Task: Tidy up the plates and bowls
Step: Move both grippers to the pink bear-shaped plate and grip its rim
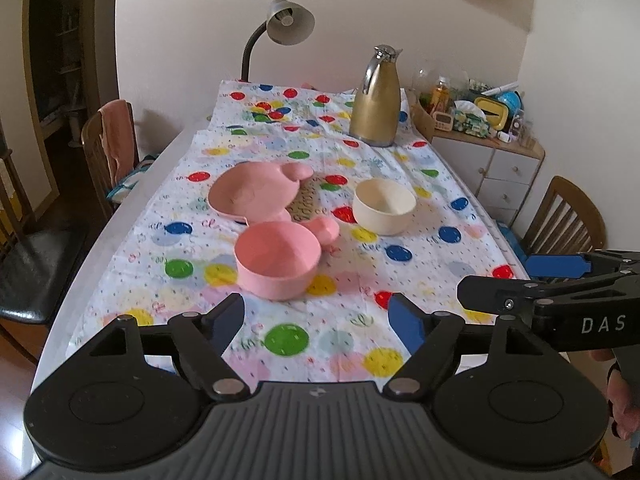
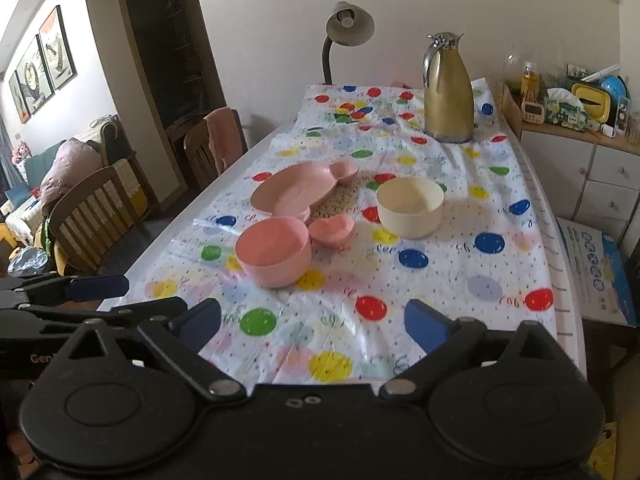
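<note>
A pink bowl (image 1: 278,260) (image 2: 273,251) stands on the dotted tablecloth, nearest to me. Behind it lies a pink mouse-shaped plate (image 1: 252,196) (image 2: 294,192) with round ear dishes, one ear (image 1: 326,231) (image 2: 332,230) beside the pink bowl. A cream bowl (image 1: 384,206) (image 2: 410,206) stands to the right. My left gripper (image 1: 316,322) is open and empty above the table's near end, short of the pink bowl. My right gripper (image 2: 312,324) is open and empty, also at the near end; it shows at the right of the left wrist view (image 1: 524,284).
A gold thermos jug (image 1: 376,100) (image 2: 448,92) and a desk lamp (image 1: 280,28) (image 2: 344,32) stand at the table's far end. A woven mat (image 1: 306,204) lies under the plate. Wooden chairs (image 2: 96,208) flank the table; a cluttered white cabinet (image 1: 492,160) stands right.
</note>
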A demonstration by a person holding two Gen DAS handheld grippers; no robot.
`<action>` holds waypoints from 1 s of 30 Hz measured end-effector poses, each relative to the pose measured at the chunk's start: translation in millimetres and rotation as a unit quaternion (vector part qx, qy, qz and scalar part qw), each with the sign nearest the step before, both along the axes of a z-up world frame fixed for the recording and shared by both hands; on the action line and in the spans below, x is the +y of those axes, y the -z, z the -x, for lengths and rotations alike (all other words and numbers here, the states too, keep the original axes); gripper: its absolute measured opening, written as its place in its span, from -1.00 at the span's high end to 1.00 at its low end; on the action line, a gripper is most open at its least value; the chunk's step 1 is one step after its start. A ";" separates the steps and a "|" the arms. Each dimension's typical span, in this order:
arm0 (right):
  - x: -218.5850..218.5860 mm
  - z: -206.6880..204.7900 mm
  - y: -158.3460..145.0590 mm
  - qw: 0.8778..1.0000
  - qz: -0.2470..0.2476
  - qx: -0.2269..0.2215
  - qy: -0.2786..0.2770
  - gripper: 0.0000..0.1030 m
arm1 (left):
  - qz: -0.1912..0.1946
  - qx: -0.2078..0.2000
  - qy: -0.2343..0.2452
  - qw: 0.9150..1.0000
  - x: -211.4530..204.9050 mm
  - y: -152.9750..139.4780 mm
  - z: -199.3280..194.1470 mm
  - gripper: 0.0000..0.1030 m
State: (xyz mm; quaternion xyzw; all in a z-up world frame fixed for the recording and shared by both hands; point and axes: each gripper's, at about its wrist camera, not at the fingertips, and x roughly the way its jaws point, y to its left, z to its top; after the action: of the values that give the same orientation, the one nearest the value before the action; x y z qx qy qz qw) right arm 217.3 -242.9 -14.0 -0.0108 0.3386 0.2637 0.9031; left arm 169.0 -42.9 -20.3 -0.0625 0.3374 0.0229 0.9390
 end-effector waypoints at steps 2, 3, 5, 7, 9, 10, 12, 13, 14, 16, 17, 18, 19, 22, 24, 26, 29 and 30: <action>8.1 -5.7 -0.6 1.000 0.006 -0.004 0.003 -0.94 | 0.000 -0.001 0.003 1.000 9.7 0.2 -9.5 -0.53; 12.6 -9.8 -1.1 1.000 0.008 -0.005 0.005 -0.94 | 0.002 -0.001 0.005 1.000 15.6 0.1 -14.6 -0.53; 23.5 -17.7 -3.5 1.000 0.011 -0.010 0.009 -0.96 | 0.005 -0.001 0.009 1.000 28.5 -0.7 -26.9 -0.53; 34.8 -24.9 -6.1 0.999 0.017 -0.023 0.015 -0.99 | 0.008 -0.001 0.011 1.000 40.0 -0.5 -39.5 -0.53; 46.2 -33.8 -9.0 0.999 0.019 -0.033 0.014 -0.99 | 0.009 -0.002 0.009 1.000 52.4 -0.4 -53.2 -0.54; 51.8 -39.4 -10.0 0.999 0.019 -0.037 0.015 -0.99 | 0.006 -0.003 0.007 1.000 58.1 0.1 -60.6 -0.60; 62.4 -52.1 -10.7 0.999 0.020 -0.041 0.021 -0.99 | 0.003 -0.005 0.003 1.000 69.2 2.2 -74.5 -0.62; 67.3 -58.7 -10.8 0.999 0.020 -0.041 0.024 -0.99 | 0.003 -0.004 0.005 1.000 75.3 3.7 -82.4 -0.62; 72.0 -63.7 -10.7 0.999 0.021 -0.040 0.027 -0.99 | 0.004 -0.002 0.005 1.000 80.6 5.1 -88.8 -0.62; 81.7 -77.1 -9.8 0.998 0.022 -0.036 0.035 -0.99 | 0.003 0.001 0.006 1.000 91.2 7.9 -103.4 -0.62; 86.8 -83.8 -8.9 0.998 0.022 -0.034 0.040 -0.99 | 0.003 0.001 0.007 1.000 96.9 9.2 -110.6 -0.62; 90.7 -89.6 -7.8 0.998 0.022 -0.033 0.044 -0.99 | 0.002 0.002 0.007 1.000 101.5 10.5 -117.0 -0.62; 95.3 -96.7 -6.8 0.998 0.024 -0.031 0.049 -0.99 | 0.001 0.002 0.008 1.000 105.8 11.6 -122.9 -0.62; 107.3 -116.4 -3.3 0.997 0.027 -0.028 0.060 -0.99 | -0.007 0.004 0.006 1.000 118.3 15.2 -142.9 -0.62; 114.5 -129.3 -0.5 0.997 0.029 -0.030 0.067 -0.99 | -0.011 0.006 0.002 1.000 126.9 18.1 -156.3 -0.62; 120.8 -141.6 2.1 0.996 0.033 -0.033 0.072 -0.99 | -0.011 0.008 0.003 1.000 134.6 22.0 -169.5 -0.62; 130.0 -159.0 5.7 0.996 0.039 -0.037 0.074 -0.99 | -0.014 0.010 0.005 1.000 143.6 28.2 -188.1 -0.62; 132.6 -163.7 7.2 0.996 0.040 -0.037 0.074 -0.99 | -0.013 0.011 0.006 1.000 146.3 30.4 -194.0 -0.62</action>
State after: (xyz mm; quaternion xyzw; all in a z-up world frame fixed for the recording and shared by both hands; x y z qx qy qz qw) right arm 381.0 -110.3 -21.2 -0.0318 0.3150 0.1814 0.9311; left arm 363.0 103.4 -50.8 -0.0480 0.3473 0.0219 0.9363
